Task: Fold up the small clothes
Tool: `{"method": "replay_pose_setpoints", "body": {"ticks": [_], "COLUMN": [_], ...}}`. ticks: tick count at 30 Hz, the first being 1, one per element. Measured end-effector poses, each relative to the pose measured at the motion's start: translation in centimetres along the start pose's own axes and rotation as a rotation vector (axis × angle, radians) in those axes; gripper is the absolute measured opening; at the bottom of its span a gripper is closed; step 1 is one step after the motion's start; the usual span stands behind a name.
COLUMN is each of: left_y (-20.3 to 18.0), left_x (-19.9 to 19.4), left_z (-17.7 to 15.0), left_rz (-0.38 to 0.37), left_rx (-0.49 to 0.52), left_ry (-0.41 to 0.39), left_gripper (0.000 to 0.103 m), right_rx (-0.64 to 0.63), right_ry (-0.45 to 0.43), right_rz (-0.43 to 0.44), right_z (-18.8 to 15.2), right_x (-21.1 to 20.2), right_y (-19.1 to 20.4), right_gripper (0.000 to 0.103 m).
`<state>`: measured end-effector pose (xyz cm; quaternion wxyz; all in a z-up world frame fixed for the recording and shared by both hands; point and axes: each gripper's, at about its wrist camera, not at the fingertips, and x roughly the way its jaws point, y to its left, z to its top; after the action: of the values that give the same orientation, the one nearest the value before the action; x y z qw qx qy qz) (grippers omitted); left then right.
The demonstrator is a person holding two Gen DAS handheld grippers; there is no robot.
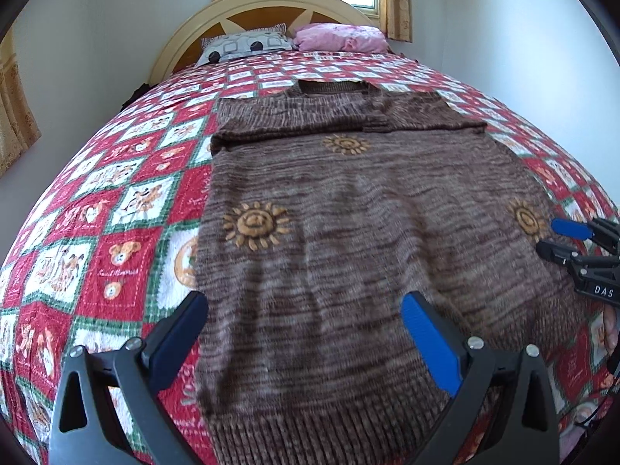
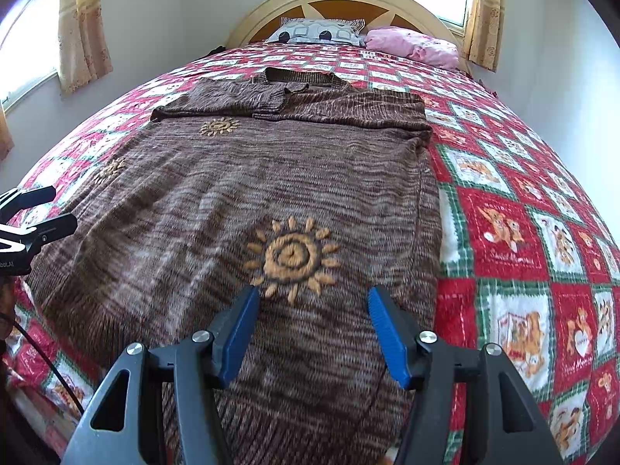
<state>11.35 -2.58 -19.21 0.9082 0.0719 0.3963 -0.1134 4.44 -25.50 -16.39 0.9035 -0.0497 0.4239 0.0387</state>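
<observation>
A brown knitted sweater (image 1: 329,232) with orange sun motifs lies flat on the bed, both sleeves folded across its chest near the collar. It also shows in the right wrist view (image 2: 252,193). My left gripper (image 1: 306,310) is open and empty, hovering over the sweater's left hem area. My right gripper (image 2: 314,302) is open and empty above the right hem area, just below a sun motif (image 2: 292,257). The right gripper also shows at the right edge of the left wrist view (image 1: 558,238); the left gripper shows at the left edge of the right wrist view (image 2: 58,209).
The bed is covered by a red, white and green patchwork quilt (image 1: 116,213) with teddy bears. A patterned pillow (image 1: 244,46) and a pink pillow (image 1: 341,37) lie by the cream headboard (image 1: 271,4). Walls and curtained windows surround the bed.
</observation>
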Motion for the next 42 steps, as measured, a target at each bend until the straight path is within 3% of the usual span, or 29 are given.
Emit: {"method": "replay_pose_setpoints", "body": {"ticks": [14,25,29,37,40,42], "left_y": [1.7,5.9,6.4,5.6,5.3,5.0], "left_x": [-1.6,-2.9,-2.2,-2.5,-2.8,-2.9], "left_z": [-3.5,-5.1,-5.6,-5.7,-5.7,-5.7], "left_rz": [0.041,0.079,0.032,-0.056,-0.091,-0.109], "left_rx": [-0.002,-0.091,-0.113,-0.128,-0.121,-0.106], "left_ry": [0.024,0.032,0.074,0.068,0.060,0.050], "left_gripper": [0.102,0.102,0.088,0.067,0.046,0.022], "right_rx": [0.008,-0.006,0.021,0.074,0.110,0.137], "right_ry": [0.002,0.017,0.024,0.010,0.006,0.003], "right_rz": [0.006,0.002,0.003,-0.026,-0.031,-0.029], "right_z": [-2.4,-5.6,-6.3,-6.9,-6.9,-6.9], "right_x": [-1.8,-4.0,-4.6,-5.9,-6.2,-6.3], "right_y": [0.2,-0.9,-2.0,-4.5,-5.8,-6.6], "right_gripper": [0.060,0.060,0.060,0.060,0.060,0.060]}}
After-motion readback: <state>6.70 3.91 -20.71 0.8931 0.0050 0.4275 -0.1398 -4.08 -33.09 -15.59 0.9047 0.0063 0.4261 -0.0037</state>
